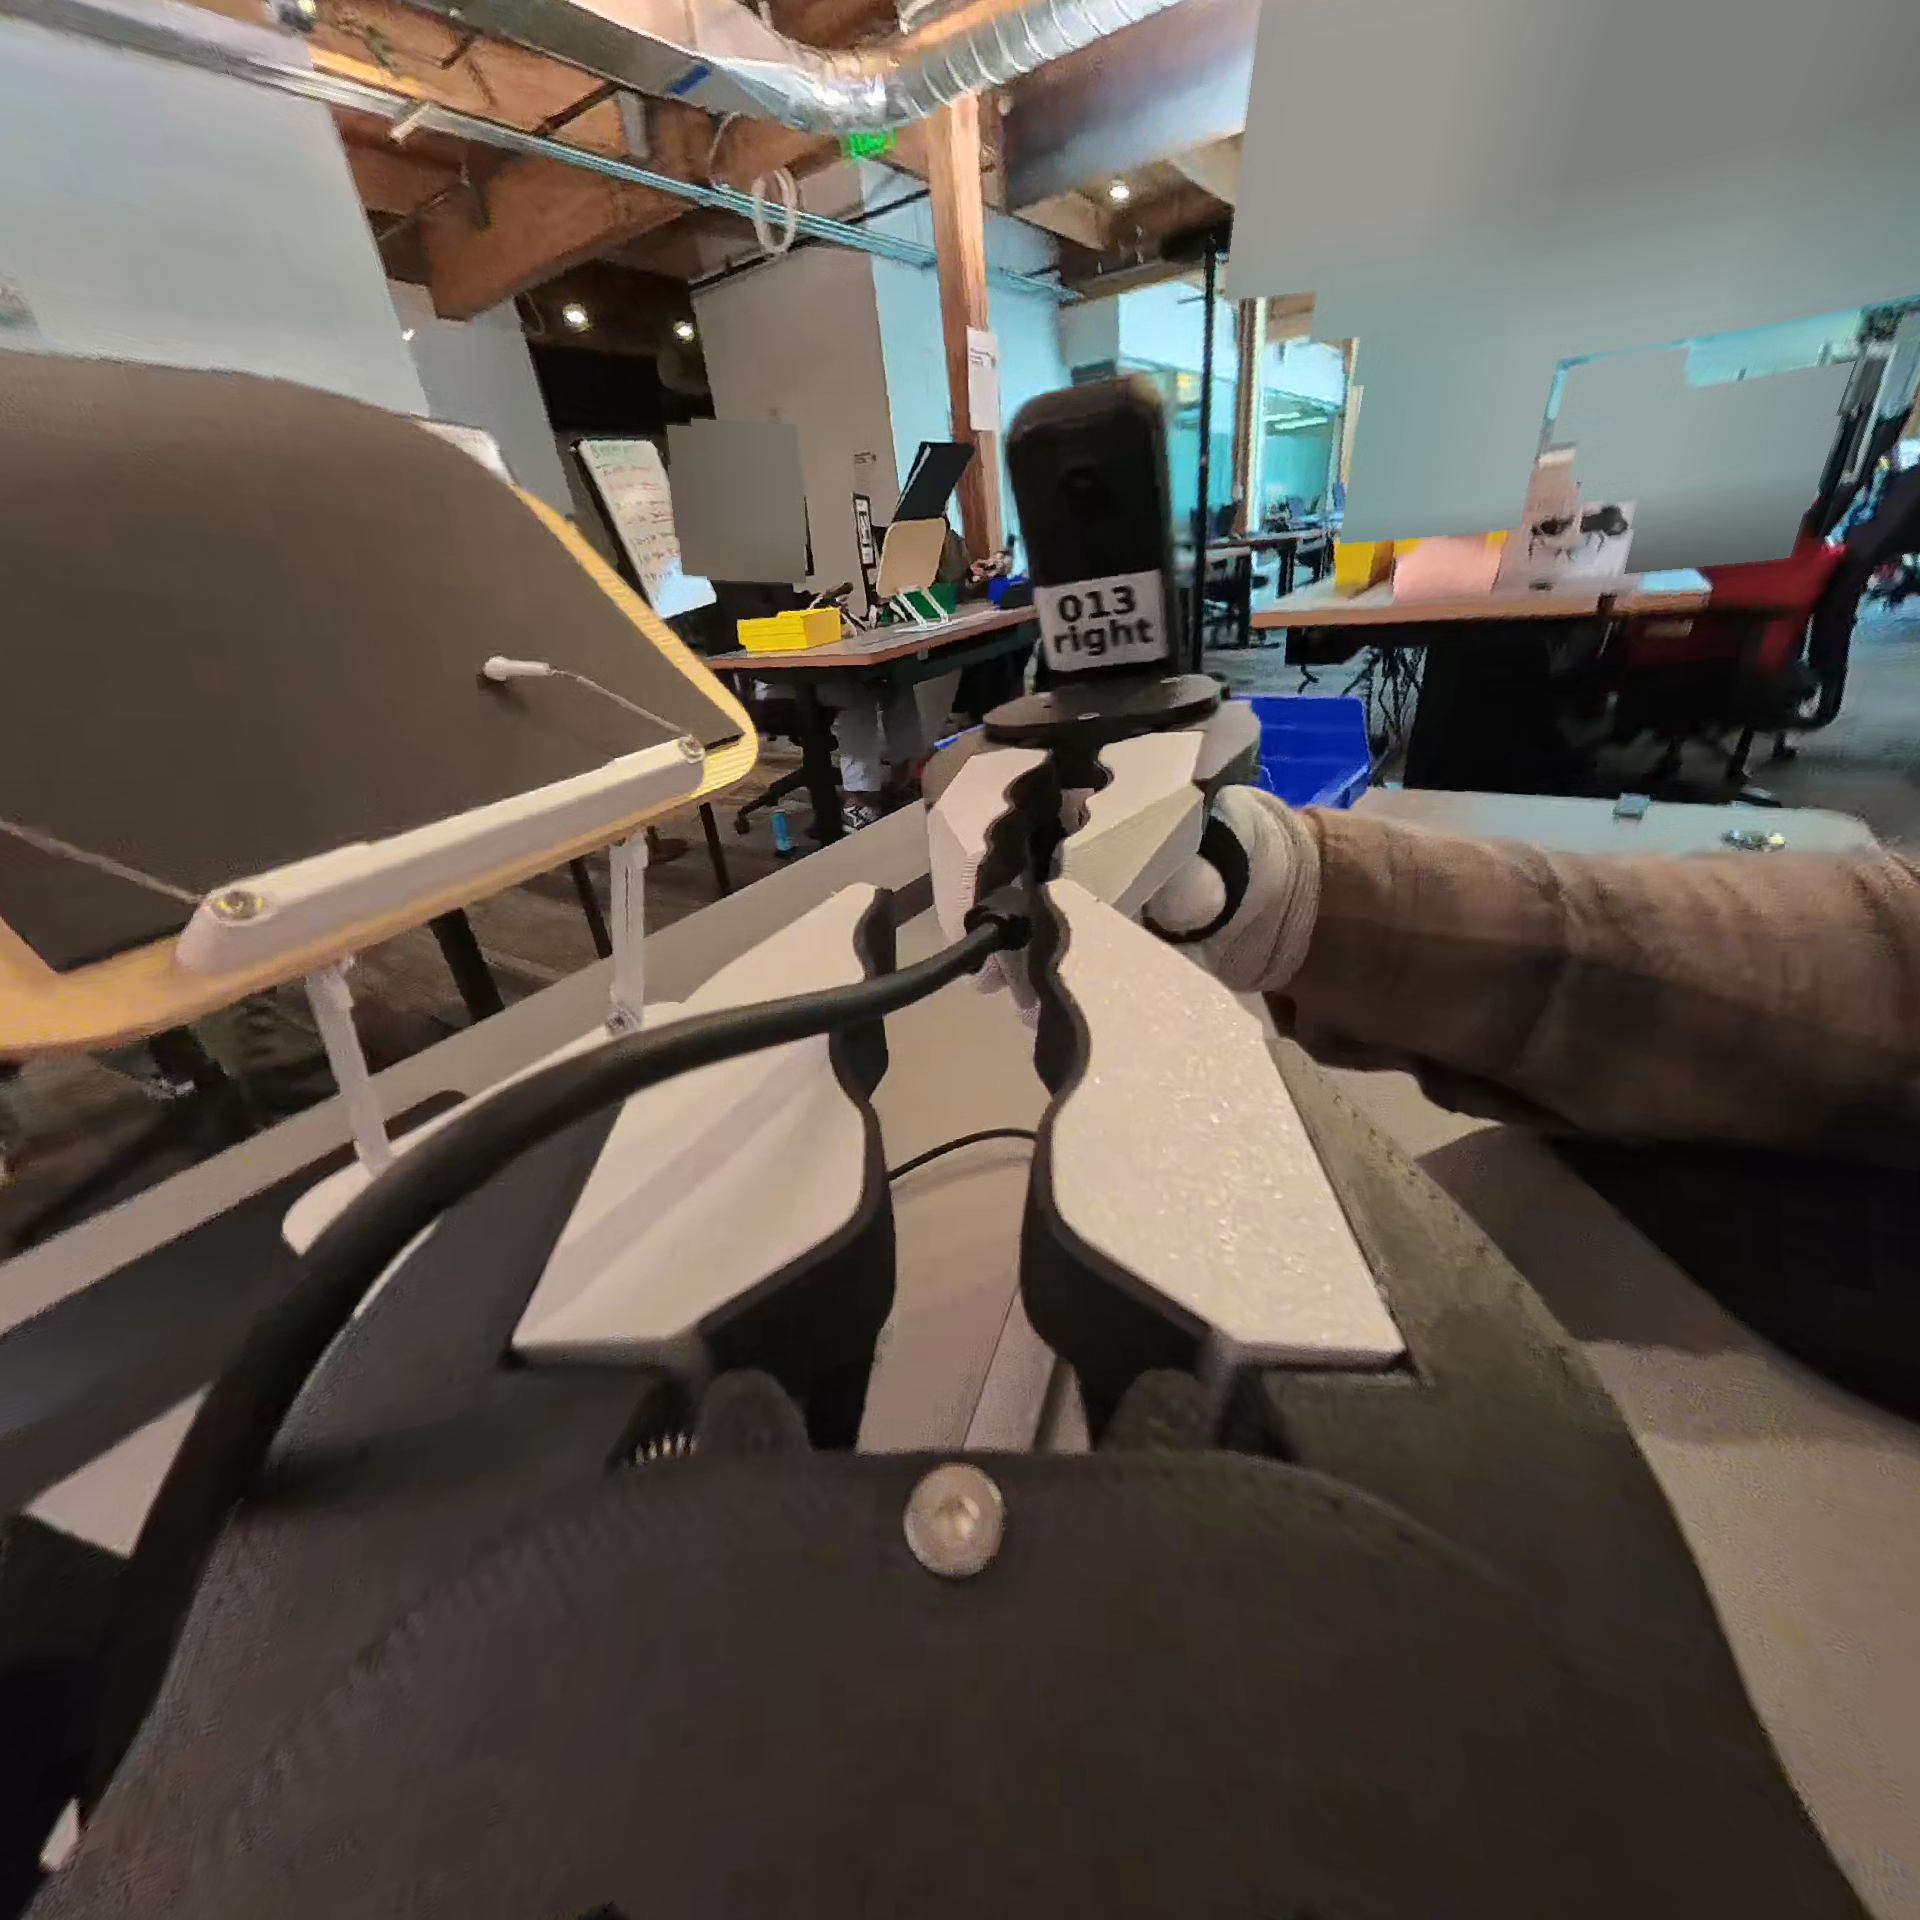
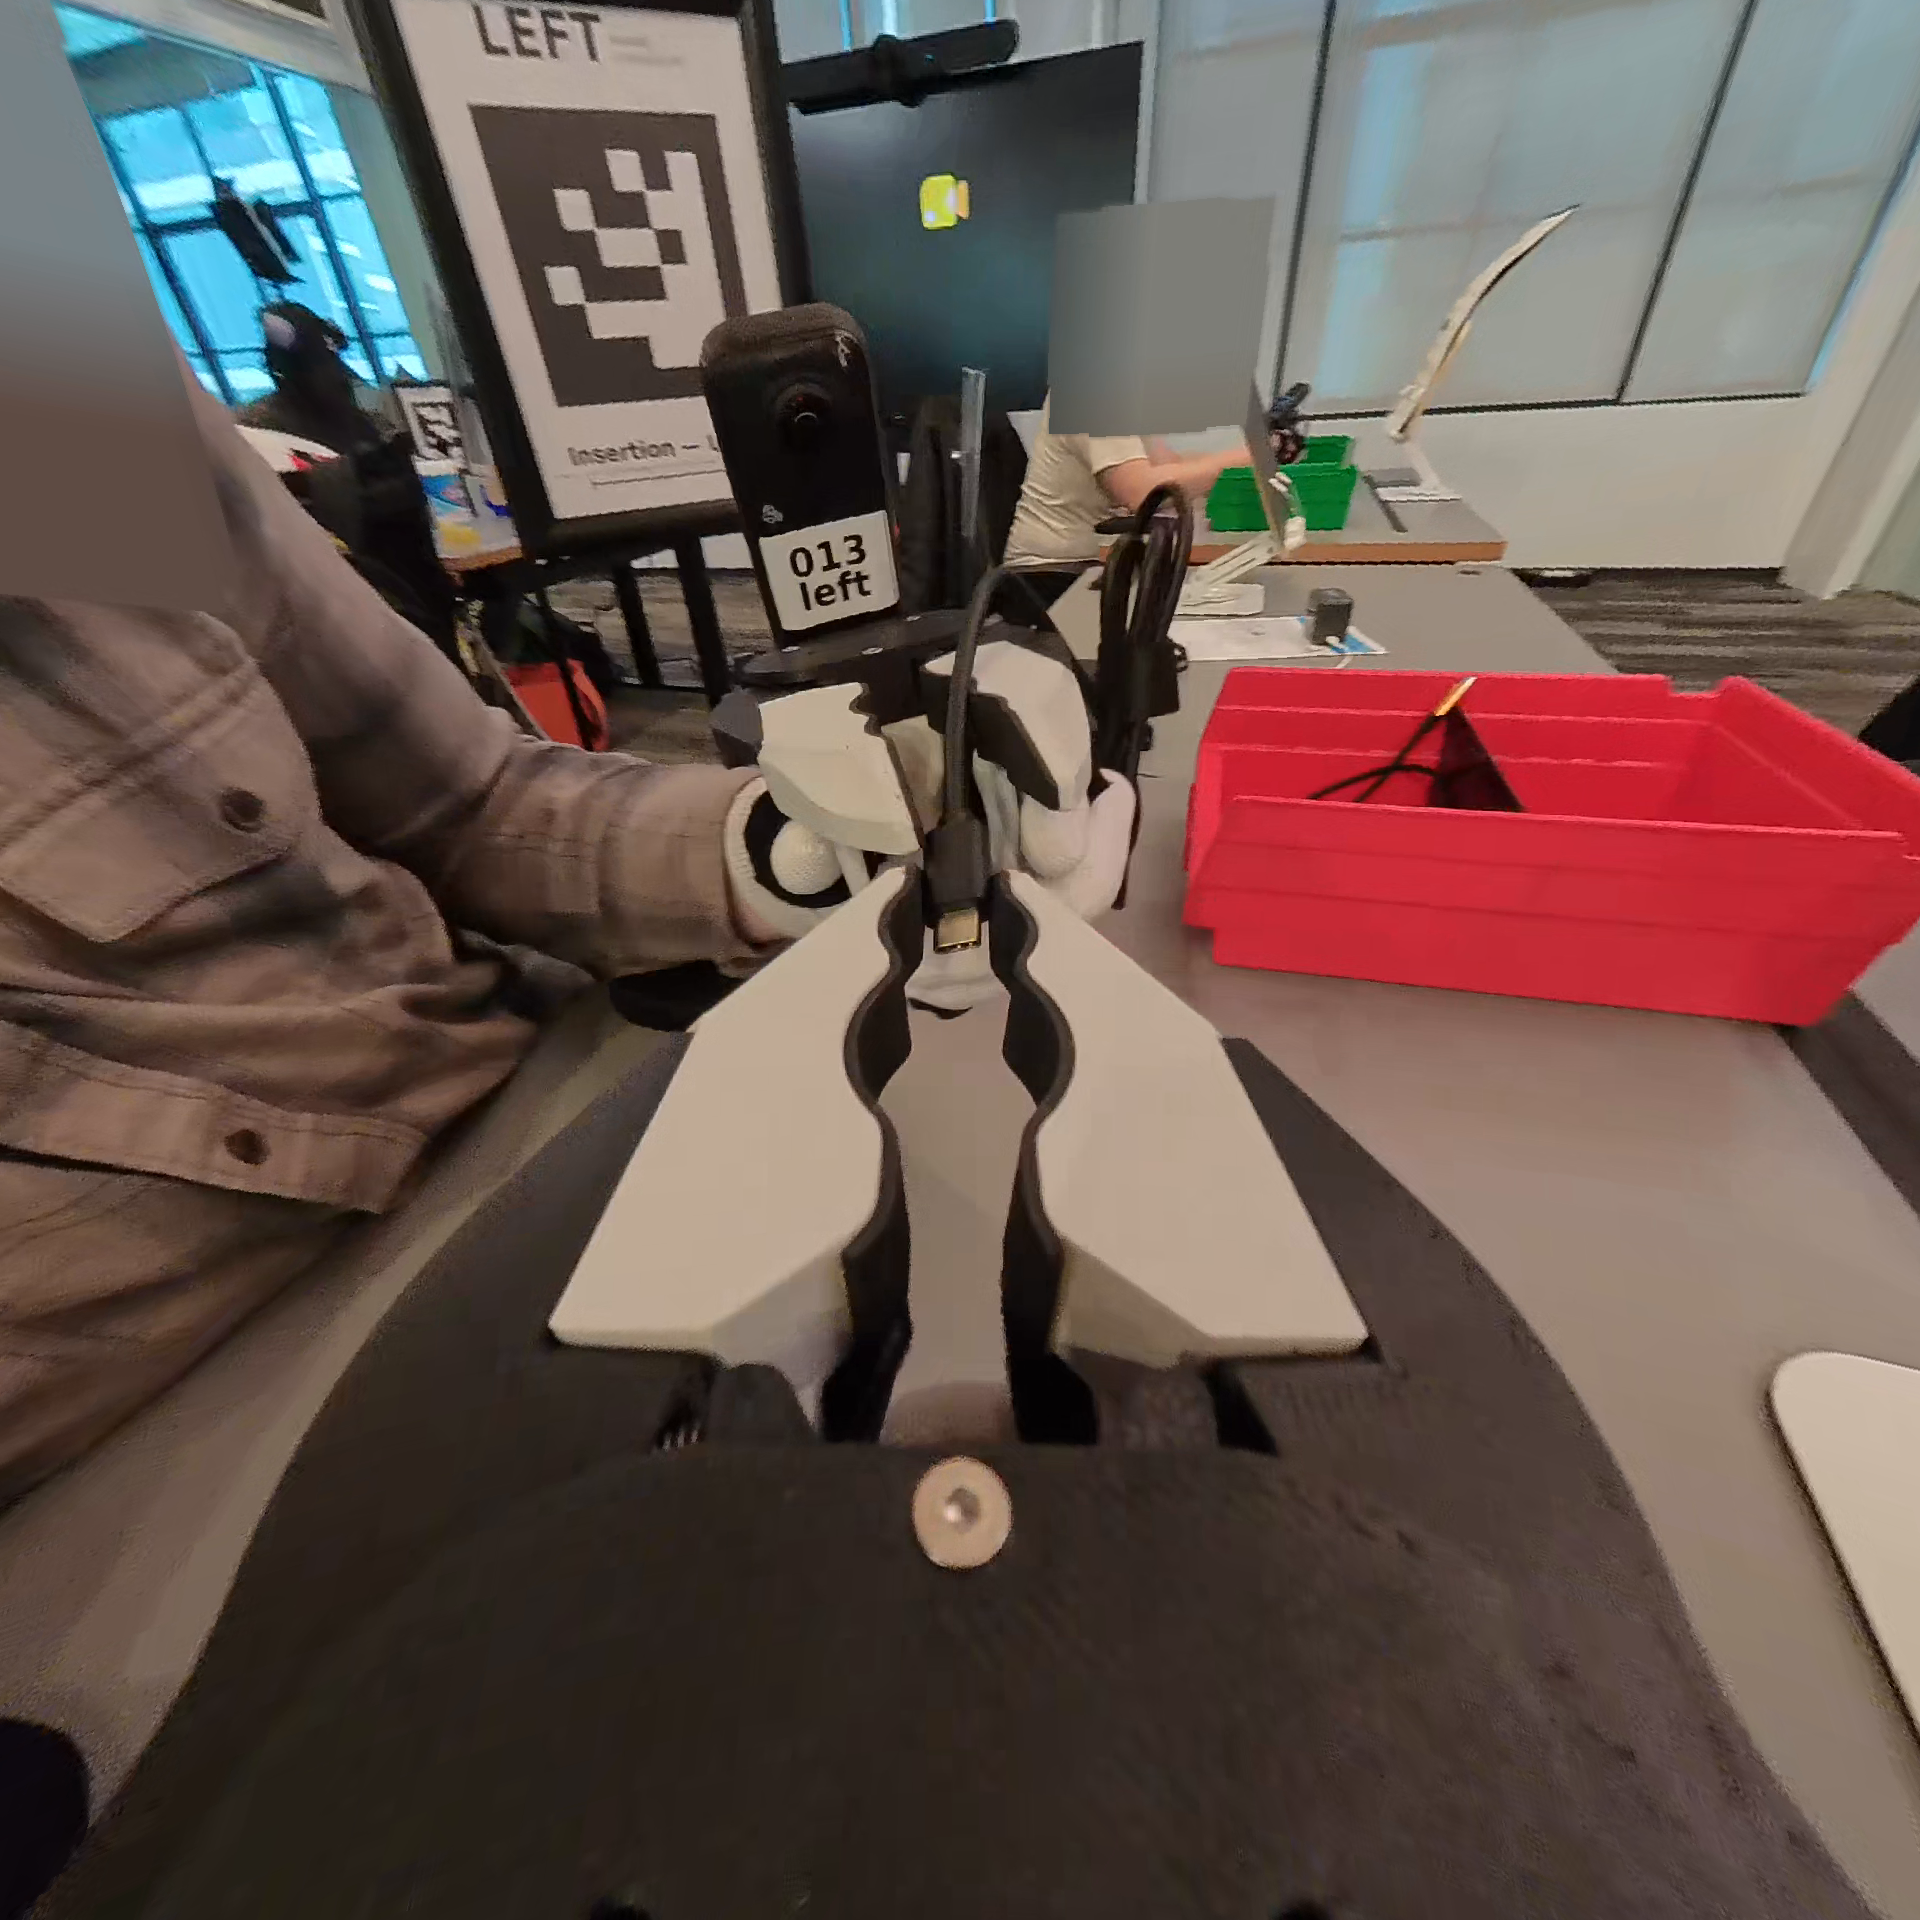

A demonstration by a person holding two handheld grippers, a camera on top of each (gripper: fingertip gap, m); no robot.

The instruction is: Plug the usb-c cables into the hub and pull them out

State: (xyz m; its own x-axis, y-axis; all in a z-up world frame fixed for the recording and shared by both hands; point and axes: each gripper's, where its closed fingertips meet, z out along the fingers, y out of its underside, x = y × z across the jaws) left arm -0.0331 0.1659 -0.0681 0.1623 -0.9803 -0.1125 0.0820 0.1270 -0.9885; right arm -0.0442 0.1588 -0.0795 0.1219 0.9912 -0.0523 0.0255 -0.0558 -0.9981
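One usb-c cable (image 2: 957, 727) is held in the air above the bench (image 2: 1351, 1143), between the two tools, which face each other tip to tip. The right gripper (image 2: 956, 906) has its jaws clamped on the cable's plug (image 2: 956, 920), whose metal tip points back toward the tool. The left gripper (image 1: 966, 920) has its jaws apart, and the cord passes loosely between them.

No hub can be made out, so the step in hand is judged to be a regrasp before insertion. It is best done by keeping the plug square in the right jaws and not letting the slack cord drag on it.

Counted: two grippers, one cable in hand, one bundle of black cables (image 2: 1138, 613) farther off, and one red bin (image 2: 1558, 935) to the right.
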